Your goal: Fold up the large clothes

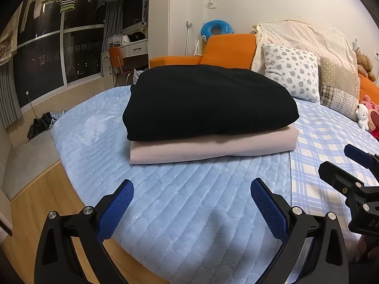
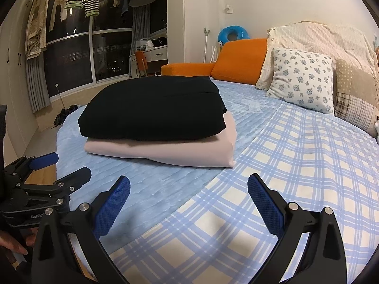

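Where the bed [image 1: 194, 203] carries its pale blue quilted cover, a black garment [image 1: 208, 104], folded thick and smooth, sits squarely on a folded pale pink garment [image 1: 213, 148] whose edges show beneath it. No writing on either can be read. Both lie ahead of the jaws, well apart from them. Left gripper [image 1: 191, 203] and right gripper [image 2: 188, 201] each have jaws spread wide, holding nothing, above the bed.

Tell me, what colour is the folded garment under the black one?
Pale pink folded garment, clearest in the right wrist view.
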The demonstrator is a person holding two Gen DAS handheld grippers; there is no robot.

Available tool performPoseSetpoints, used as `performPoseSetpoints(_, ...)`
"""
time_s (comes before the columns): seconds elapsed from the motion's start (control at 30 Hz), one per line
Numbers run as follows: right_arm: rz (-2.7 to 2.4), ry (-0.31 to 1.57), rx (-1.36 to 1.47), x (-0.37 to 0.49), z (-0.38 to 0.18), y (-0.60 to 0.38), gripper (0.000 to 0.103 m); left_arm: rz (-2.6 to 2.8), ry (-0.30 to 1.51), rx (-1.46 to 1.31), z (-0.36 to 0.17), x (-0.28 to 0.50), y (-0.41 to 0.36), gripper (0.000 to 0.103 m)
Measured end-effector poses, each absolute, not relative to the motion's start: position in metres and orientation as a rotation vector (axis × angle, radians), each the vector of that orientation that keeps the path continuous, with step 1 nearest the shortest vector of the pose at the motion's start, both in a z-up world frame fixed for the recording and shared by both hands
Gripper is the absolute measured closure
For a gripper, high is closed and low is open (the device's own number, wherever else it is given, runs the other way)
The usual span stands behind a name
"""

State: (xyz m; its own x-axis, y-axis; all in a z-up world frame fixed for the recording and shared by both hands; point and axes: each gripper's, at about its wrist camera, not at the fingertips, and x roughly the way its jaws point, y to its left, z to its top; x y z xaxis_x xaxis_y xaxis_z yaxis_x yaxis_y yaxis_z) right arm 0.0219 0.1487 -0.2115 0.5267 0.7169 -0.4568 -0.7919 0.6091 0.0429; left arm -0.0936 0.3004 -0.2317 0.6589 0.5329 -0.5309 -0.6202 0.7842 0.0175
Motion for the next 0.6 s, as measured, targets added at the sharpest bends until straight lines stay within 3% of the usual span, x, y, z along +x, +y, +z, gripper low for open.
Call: performPoseSetpoints(0.6,0.905,0.462,-0.161,0.0173,-0.2111,0.1507,0.005,0.648,0.537,-0.167,-0.228,-0.0885,0.2972,0.003)
